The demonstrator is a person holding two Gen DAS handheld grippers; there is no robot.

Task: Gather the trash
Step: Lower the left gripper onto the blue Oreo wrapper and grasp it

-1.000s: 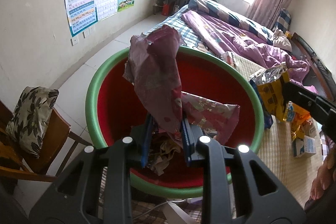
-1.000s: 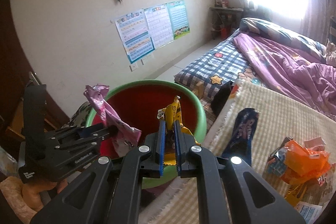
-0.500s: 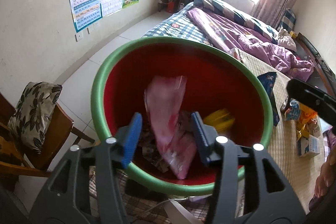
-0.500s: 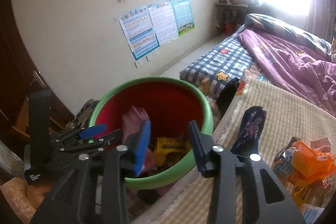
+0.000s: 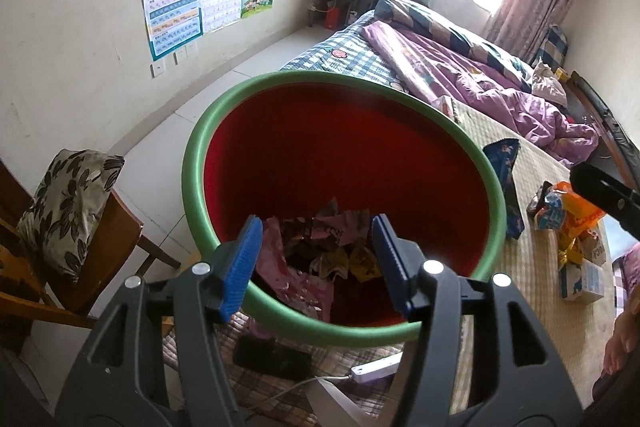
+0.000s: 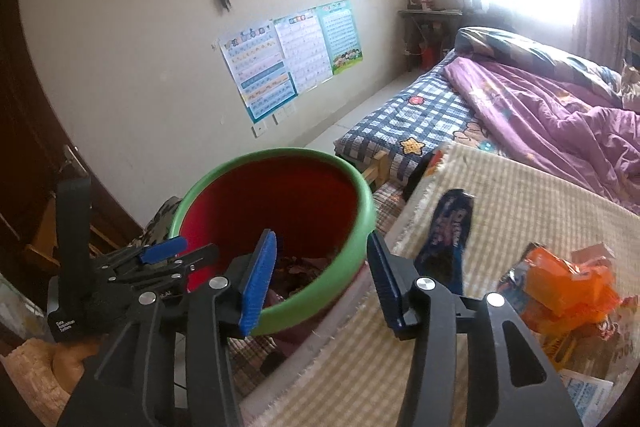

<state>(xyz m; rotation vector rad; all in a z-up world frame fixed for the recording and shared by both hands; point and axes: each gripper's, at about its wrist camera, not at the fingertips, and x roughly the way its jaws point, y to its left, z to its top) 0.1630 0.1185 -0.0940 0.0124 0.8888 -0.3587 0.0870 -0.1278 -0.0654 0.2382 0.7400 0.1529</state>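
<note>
The round red plastic bin with a green rim (image 5: pixel 192 179) stands at the edge of the bed, close beside the woven straw-coloured mat (image 6: pixel 520 195), presumably so wrappers can go in with a short reach. The left gripper (image 5: pixel 316 259) hangs over the bin's near rim; its jaws have just been opening, stand partly apart and hold nothing, and the crumpled pink and yellow wrappers (image 5: pixel 320 259) lie loose on the bin's floor below them. The right gripper (image 6: pixel 322 275) sits just beside the bin on the mat side; its jaws have opened further in the last instant, and nothing is between them either.

Counted: one bin and two grippers. One dark blue snack packet (image 6: pixel 452 231) lies on the mat just beside the bin. Farther from the bin is one heap of orange and mixed wrappers (image 6: pixel 568 283), too tangled to count piece by piece.
</note>
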